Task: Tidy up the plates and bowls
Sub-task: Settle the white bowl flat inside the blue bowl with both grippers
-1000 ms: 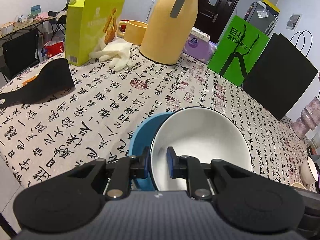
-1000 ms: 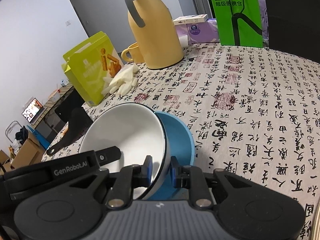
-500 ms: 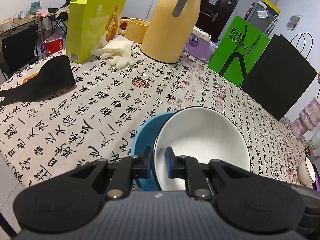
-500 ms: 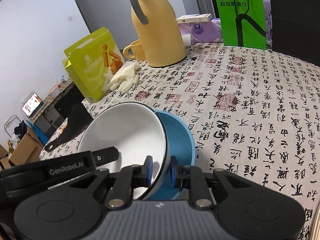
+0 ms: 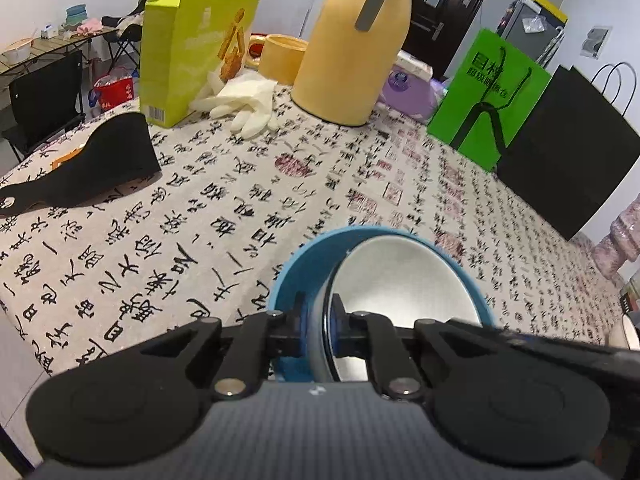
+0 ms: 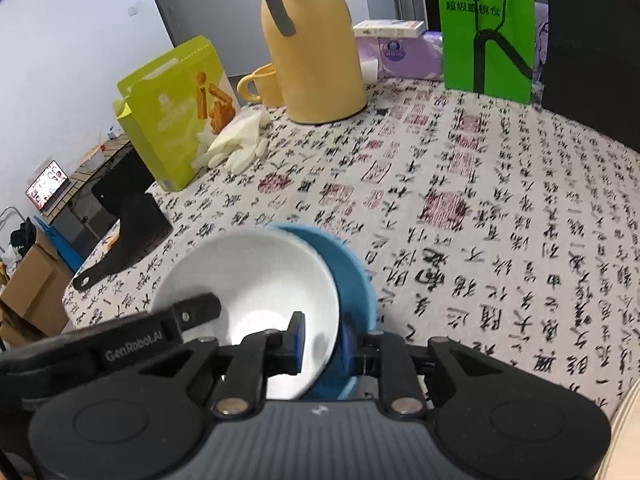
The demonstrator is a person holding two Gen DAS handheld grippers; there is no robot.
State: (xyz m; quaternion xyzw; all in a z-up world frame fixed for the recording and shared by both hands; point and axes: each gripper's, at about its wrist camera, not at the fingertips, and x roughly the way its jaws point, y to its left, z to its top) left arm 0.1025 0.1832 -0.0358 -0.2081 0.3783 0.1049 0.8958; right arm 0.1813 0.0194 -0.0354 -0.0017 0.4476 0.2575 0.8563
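Observation:
A white bowl [image 5: 400, 280] sits nested and tilted inside a blue bowl [image 5: 296, 272] on the calligraphy tablecloth [image 5: 200, 208]. My left gripper [image 5: 318, 320] is shut on the white bowl's near rim. In the right wrist view the white bowl [image 6: 256, 280] leans against the blue bowl [image 6: 352, 276]. My right gripper [image 6: 324, 340] straddles the white bowl's rim with its jaws spread wider than the rim. The left gripper's arm [image 6: 120, 344] shows at the left of that view.
A yellow thermos [image 5: 352, 48], yellow mug [image 5: 280, 56], green snack box [image 5: 188, 40] and white gloves [image 5: 240, 100] stand at the back. A green bag [image 5: 488, 96] and black bag [image 5: 568, 144] stand right. A black case [image 5: 88, 164] lies left.
The white bowl has dropped lower into the blue bowl. My right gripper's jaws have opened off the rim. Both grippers have moved forward and down.

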